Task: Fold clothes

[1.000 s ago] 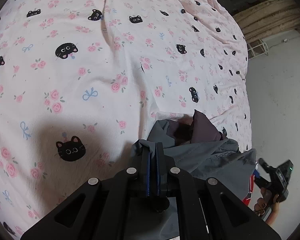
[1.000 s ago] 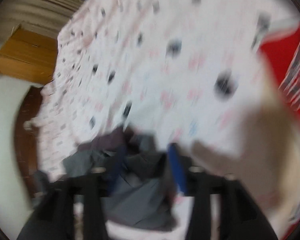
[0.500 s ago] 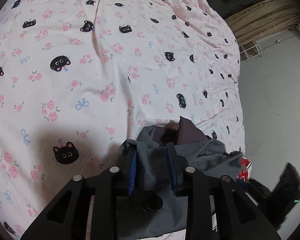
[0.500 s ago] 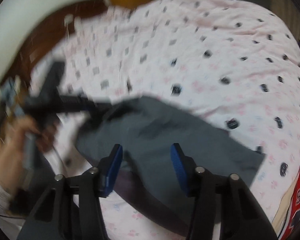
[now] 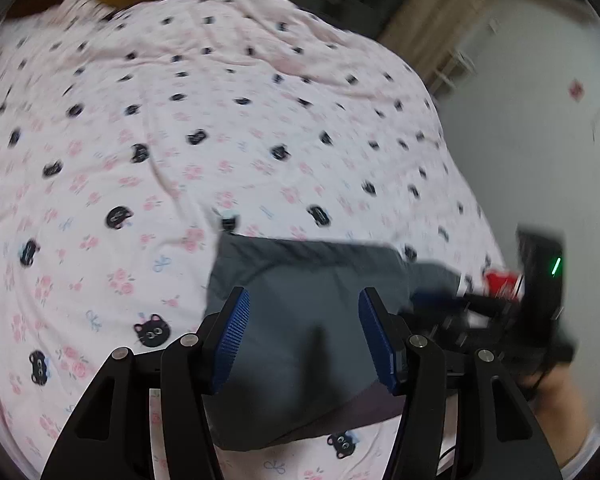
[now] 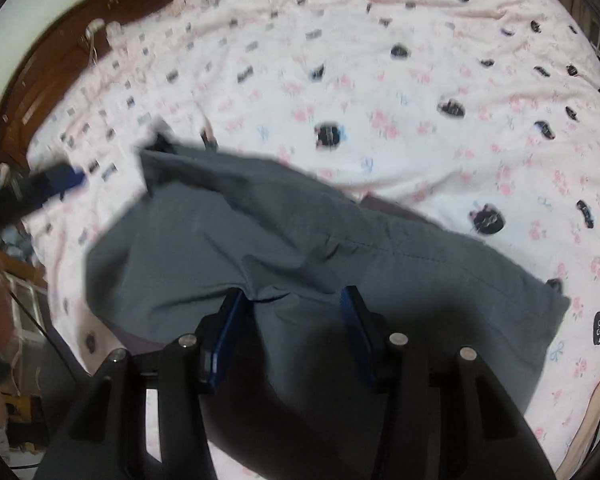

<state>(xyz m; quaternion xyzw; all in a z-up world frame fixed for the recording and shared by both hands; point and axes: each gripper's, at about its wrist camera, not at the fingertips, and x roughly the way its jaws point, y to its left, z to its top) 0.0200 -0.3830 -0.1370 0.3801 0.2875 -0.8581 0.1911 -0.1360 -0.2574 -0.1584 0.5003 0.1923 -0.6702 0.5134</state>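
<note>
Left wrist: grey garment [image 5: 300, 320] lies flat under the open left claw [image 5: 304, 300].

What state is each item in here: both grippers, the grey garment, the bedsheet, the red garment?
left gripper: open, fingers spread above the grey cloth, holding nothing.
right gripper: open, fingers apart over the cloth, holding nothing.
grey garment: lying released on the bed, folded over, wrinkled.
patterned bedsheet: spread out, lightly creased.
red garment: at the bed edge, mostly hidden; fold state unclear.
</note>
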